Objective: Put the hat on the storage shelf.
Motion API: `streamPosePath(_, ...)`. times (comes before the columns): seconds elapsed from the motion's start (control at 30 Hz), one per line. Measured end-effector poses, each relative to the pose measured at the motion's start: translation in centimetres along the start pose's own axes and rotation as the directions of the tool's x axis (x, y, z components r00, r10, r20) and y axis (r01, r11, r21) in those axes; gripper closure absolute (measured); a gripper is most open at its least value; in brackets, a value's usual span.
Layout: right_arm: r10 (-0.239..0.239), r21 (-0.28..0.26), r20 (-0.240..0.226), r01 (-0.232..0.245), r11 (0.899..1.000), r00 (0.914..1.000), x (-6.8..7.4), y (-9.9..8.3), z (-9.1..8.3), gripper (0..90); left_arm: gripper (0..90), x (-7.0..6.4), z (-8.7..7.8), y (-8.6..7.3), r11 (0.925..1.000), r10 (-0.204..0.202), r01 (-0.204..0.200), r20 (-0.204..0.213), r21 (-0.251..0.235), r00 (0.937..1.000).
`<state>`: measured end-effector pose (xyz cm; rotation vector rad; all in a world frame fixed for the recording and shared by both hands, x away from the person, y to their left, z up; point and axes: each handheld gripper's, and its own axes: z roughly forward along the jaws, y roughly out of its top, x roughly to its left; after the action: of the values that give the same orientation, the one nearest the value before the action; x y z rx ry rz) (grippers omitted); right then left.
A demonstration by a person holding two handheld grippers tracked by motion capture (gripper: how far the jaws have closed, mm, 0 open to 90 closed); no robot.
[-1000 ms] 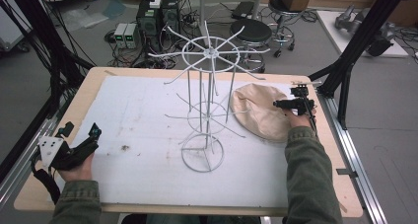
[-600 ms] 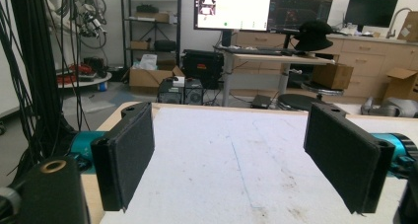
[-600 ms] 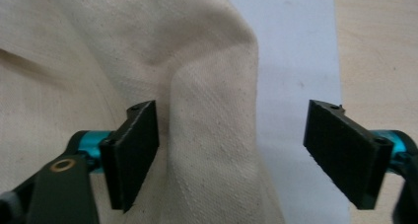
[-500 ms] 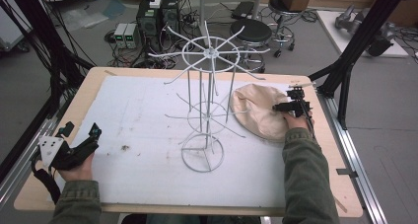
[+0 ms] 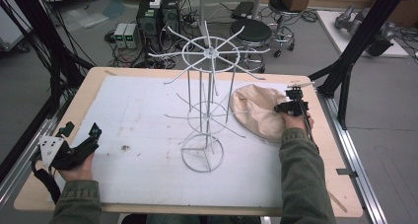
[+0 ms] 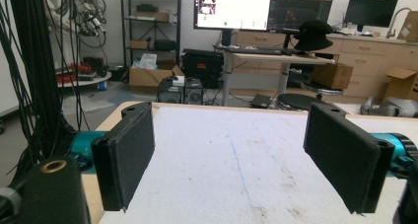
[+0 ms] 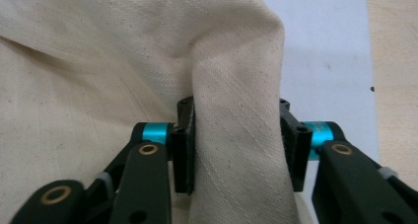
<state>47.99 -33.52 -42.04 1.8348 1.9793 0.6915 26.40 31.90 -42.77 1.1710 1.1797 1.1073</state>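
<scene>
Pinched between the right gripper's (image 7: 239,150) fingers (image 7: 183,145) is a fold of the cream cloth hat (image 5: 256,110) lying beside the white wire rack (image 5: 207,105), while the left gripper (image 5: 79,135) rests wide open near the table's (image 5: 315,189) left edge.

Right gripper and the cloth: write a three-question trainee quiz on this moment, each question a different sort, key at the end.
1. True or false: the right gripper is shut on a fold of the cloth.
2. Multiple choice: the left gripper is
A. shut on the rack
B. open with nothing between its jaws
C. shut on the cloth
3. Fill in: the cloth lies on the table to the ____ of the white wire rack, as the high view shows it.

Key: 1 true; 2 B; 3 right
</scene>
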Motion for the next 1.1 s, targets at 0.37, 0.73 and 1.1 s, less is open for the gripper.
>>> streamPosePath(0.37, -0.111, -0.009, 0.128, 0.113, 0.994, 0.9855, 1.2, 0.0, -0.5, 76.4, 20.1, 0.0, 0.0, 0.0, 1.0, 0.001, -0.001, 0.005, -0.001, 1.0)
streamPosePath(0.73, -0.095, -0.041, 0.133, 0.101, 0.994, 0.9866, 0.6, 0.0, -1.1, 79.8, 20.2, -0.1, 0.0, 0.0, 1.0, 0.0, 0.0, 0.006, 0.0, 1.0)
streamPosePath(1.1, -0.068, -0.107, 0.136, 0.083, 0.991, 0.9884, 0.7, -0.4, -2.3, 80.9, 20.2, -0.1, 0.0, 0.0, 1.0, -0.001, 0.001, 0.007, 0.0, 1.0)
